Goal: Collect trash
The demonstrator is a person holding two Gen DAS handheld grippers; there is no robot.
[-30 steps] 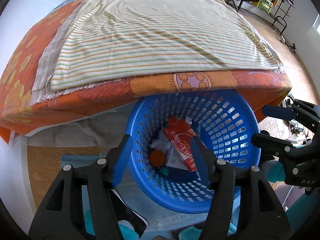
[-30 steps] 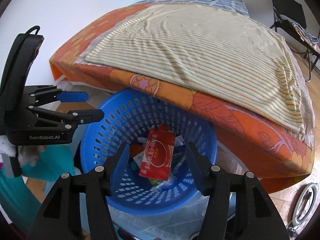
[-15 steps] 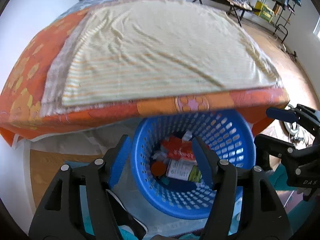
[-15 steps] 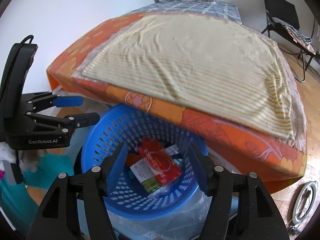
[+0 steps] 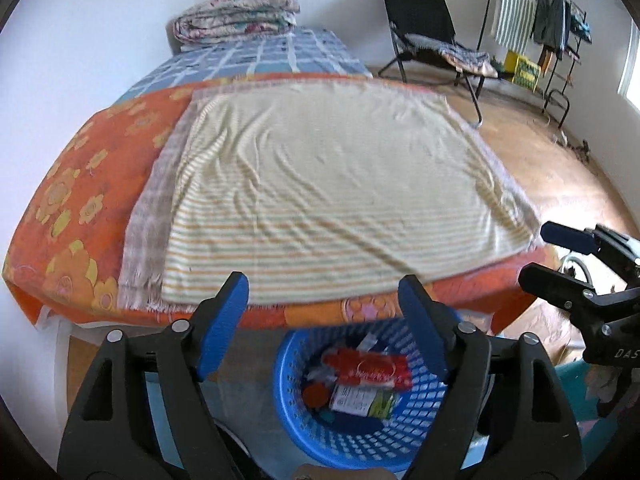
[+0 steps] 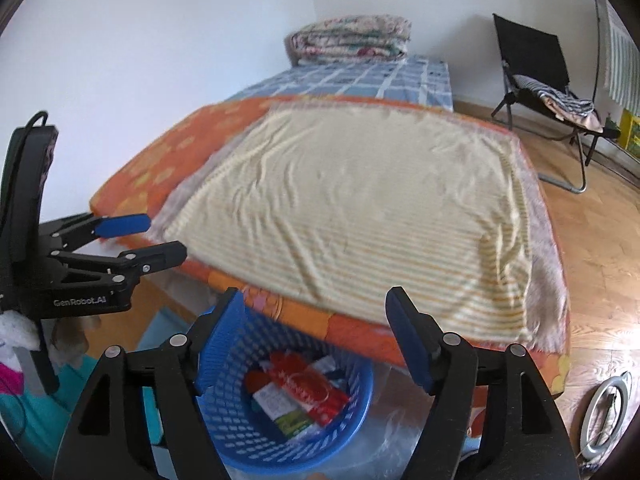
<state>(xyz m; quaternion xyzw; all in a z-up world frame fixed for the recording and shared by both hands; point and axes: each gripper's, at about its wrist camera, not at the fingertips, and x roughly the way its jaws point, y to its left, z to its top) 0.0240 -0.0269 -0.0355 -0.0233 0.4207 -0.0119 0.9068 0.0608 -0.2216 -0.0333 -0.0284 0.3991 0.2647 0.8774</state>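
A blue perforated basket [image 5: 420, 412] [image 6: 224, 364] stands on the floor at the foot of the bed. Inside lie a red packet [image 5: 368, 370] [image 6: 308, 390], a white and green carton [image 5: 364, 400] [image 6: 284, 404] and an orange round lid [image 5: 314, 396]. My left gripper [image 5: 324, 292] hangs above the basket, its jaws opening, nothing between them. My right gripper [image 6: 316, 304] is also above the basket, jaws opening and empty. Each gripper shows at the edge of the other's view: the right gripper [image 5: 560, 256] and the left gripper [image 6: 156, 236].
The bed, with an orange flowered cover [image 5: 68, 184] and a striped cream cloth [image 5: 328, 196], fills the middle. A folded quilt [image 5: 236, 16] lies at its far end. A black folding chair [image 5: 428, 36] and a clothes rack [image 5: 556, 28] stand on the wooden floor to the right.
Both grippers have risen and tilted up, so the basket slid low in both views and the bed fills them. Both pairs of jaws have spread wider. The red packet now lies flat in the basket.
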